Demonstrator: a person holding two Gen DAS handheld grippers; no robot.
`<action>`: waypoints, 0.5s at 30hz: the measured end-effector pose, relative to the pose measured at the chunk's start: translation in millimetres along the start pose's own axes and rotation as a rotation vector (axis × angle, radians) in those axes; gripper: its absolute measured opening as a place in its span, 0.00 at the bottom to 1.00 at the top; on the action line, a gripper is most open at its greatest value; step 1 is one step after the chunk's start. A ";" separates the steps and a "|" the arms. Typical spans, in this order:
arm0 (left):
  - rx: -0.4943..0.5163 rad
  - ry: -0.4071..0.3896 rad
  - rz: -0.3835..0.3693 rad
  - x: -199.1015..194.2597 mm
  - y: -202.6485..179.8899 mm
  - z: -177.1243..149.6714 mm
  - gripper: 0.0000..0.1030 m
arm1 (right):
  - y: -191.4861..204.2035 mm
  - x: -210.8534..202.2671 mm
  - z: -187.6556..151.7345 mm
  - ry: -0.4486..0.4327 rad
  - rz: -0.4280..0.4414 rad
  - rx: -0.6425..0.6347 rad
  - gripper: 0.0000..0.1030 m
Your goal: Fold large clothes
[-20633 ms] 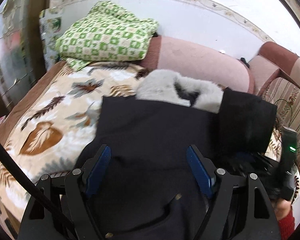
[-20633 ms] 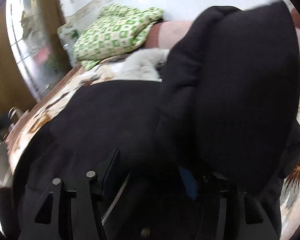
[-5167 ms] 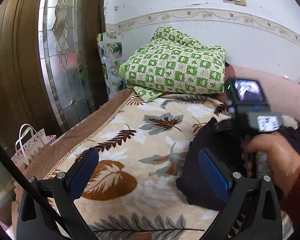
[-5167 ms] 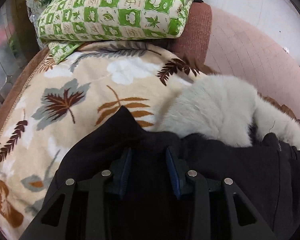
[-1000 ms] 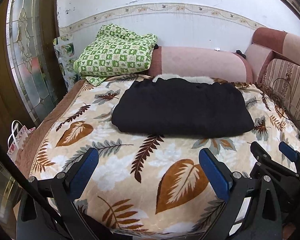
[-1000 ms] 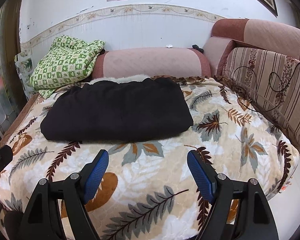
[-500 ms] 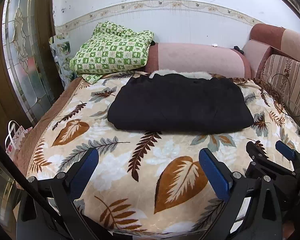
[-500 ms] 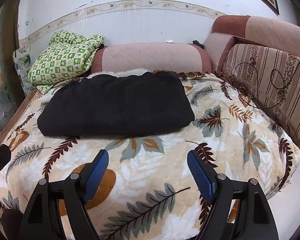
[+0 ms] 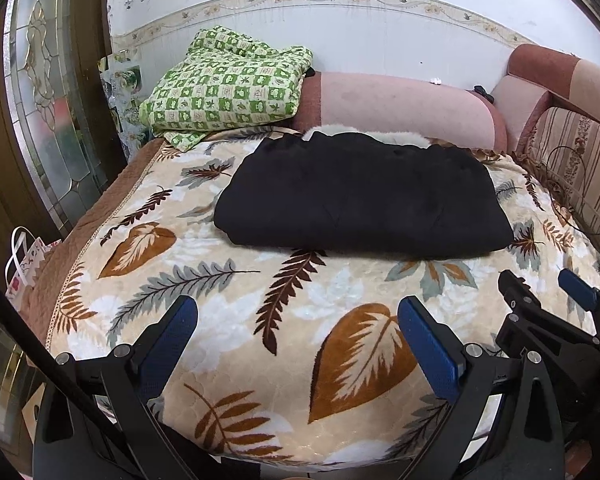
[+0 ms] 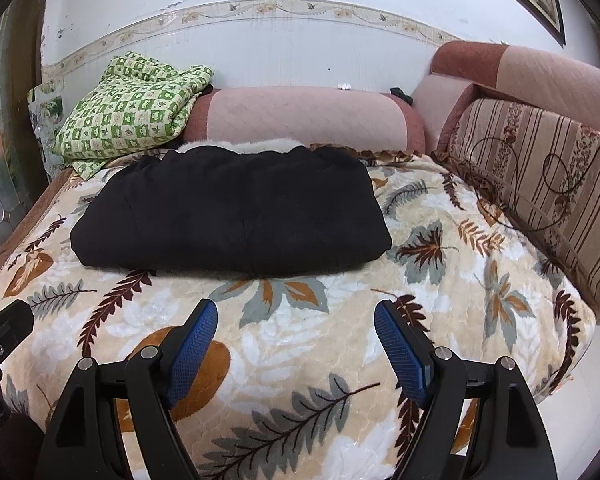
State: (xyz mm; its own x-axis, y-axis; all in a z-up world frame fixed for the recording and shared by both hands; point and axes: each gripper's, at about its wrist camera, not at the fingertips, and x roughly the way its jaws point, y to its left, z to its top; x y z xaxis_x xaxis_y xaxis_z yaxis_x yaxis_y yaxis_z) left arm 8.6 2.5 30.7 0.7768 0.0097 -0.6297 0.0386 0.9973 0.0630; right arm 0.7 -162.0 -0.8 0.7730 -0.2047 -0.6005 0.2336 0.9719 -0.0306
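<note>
A black coat (image 9: pixel 360 196) lies folded into a flat rectangle on the leaf-patterned blanket (image 9: pixel 228 308), its white fur collar (image 9: pixel 364 136) showing at the far edge. It also shows in the right wrist view (image 10: pixel 232 212). My left gripper (image 9: pixel 298 332) is open and empty, well in front of the coat near the bed's front edge. My right gripper (image 10: pixel 296 336) is open and empty, also in front of the coat. The right gripper shows at the lower right of the left wrist view (image 9: pixel 548 292).
A green checked quilt (image 9: pixel 224 88) is piled at the back left. A pink bolster (image 9: pixel 400 108) lines the back wall, and a striped cushion (image 10: pixel 540 184) lines the right side. A glass door (image 9: pixel 48 112) and a paper bag (image 9: pixel 28 260) stand left of the bed.
Both grippers have shifted slightly closer toward the bed; the folded coat looks a little larger. The coat itself has not moved and both grippers stay open.
</note>
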 end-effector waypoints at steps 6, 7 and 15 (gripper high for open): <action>-0.016 0.007 -0.006 3.5 6.5 -2.1 0.97 | 6.9 3.3 3.4 0.002 -0.015 -0.031 0.82; -0.020 0.011 -0.009 4.8 8.0 -2.5 0.97 | 8.3 3.7 3.1 0.004 -0.014 -0.034 0.82; -0.040 0.030 -0.011 11.8 13.9 -3.6 0.97 | 14.9 10.0 -1.7 0.037 -0.006 -0.046 0.82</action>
State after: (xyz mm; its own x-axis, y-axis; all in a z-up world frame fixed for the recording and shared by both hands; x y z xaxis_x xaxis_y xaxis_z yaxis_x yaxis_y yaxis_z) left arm 16.0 16.8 21.4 0.7570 0.0001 -0.6534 0.0216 0.9995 0.0251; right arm 10.9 -149.4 -8.6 0.7493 -0.2073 -0.6289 0.2102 0.9751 -0.0709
